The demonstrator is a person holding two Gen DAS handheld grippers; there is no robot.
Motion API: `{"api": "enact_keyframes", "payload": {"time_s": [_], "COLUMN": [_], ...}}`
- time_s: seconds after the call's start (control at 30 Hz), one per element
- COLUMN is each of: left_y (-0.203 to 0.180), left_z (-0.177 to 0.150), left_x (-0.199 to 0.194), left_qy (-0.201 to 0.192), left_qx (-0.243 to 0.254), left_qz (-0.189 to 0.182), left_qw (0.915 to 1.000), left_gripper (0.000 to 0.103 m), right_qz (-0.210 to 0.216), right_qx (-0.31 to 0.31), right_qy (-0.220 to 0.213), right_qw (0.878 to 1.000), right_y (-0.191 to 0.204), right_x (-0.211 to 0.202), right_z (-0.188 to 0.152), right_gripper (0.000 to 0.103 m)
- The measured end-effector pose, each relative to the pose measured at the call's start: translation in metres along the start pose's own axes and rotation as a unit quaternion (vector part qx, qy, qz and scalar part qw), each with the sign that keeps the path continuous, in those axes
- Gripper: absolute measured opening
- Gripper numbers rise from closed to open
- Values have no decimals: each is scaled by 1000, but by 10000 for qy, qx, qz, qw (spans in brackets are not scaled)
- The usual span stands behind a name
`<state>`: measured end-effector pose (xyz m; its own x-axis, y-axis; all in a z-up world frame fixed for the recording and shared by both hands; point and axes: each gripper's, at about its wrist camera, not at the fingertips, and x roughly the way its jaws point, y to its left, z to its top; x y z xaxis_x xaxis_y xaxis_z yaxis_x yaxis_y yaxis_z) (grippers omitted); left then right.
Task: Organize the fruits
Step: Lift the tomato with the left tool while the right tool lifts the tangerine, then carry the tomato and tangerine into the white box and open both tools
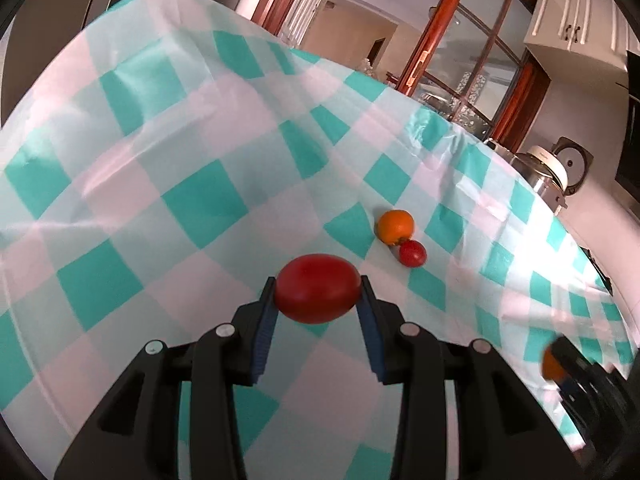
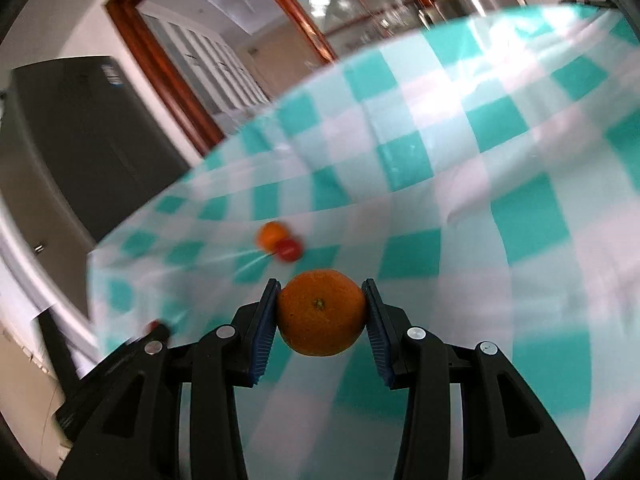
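Note:
My left gripper (image 1: 318, 290) is shut on a large red tomato (image 1: 317, 288), held above the teal-and-white checked tablecloth (image 1: 192, 200). Ahead and to the right, a small orange (image 1: 395, 226) and a small red tomato (image 1: 413, 253) lie touching on the cloth. My right gripper (image 2: 321, 308) is shut on an orange (image 2: 320, 312), stem end facing the camera. The same pair on the cloth shows blurred in the right wrist view, the small orange (image 2: 272, 234) and the small tomato (image 2: 289, 249) ahead and left. The right gripper with its orange (image 1: 552, 364) shows at the lower right of the left wrist view.
A dark refrigerator (image 2: 72, 140) stands past the table's left edge. A steel cooker (image 1: 544, 176) and a wood-framed glass door (image 1: 472, 64) lie beyond the far right edge. The left gripper's tip (image 2: 156, 330) shows at the lower left of the right wrist view.

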<state>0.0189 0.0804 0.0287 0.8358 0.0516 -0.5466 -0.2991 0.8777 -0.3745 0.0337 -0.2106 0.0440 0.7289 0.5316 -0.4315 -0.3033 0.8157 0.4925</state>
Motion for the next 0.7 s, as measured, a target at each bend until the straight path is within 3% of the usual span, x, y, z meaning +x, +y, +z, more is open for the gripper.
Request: {"api": "enact_keyframes", "payload": {"time_s": [0.13, 0.47, 0.7], "left_y": [-2, 25, 68], "left_z": [-11, -41, -74], "left_x": [-22, -102, -186], "left_qy": [-104, -475, -566], "left_qx": [42, -454, -88], "left_qz": [-82, -377, -260], "left_qw": [9999, 9971, 9980], "left_gripper": [39, 39, 40], "right_qz": [58, 272, 481], "right_qx": [-644, -1289, -1903], "right_qy": [-10, 372, 765], "right_qw": [9979, 9906, 9776], "right_y": [34, 69, 107], "right_x": [-44, -104, -116], "right_z": [-32, -94, -142], "right_gripper": [41, 41, 41]}}
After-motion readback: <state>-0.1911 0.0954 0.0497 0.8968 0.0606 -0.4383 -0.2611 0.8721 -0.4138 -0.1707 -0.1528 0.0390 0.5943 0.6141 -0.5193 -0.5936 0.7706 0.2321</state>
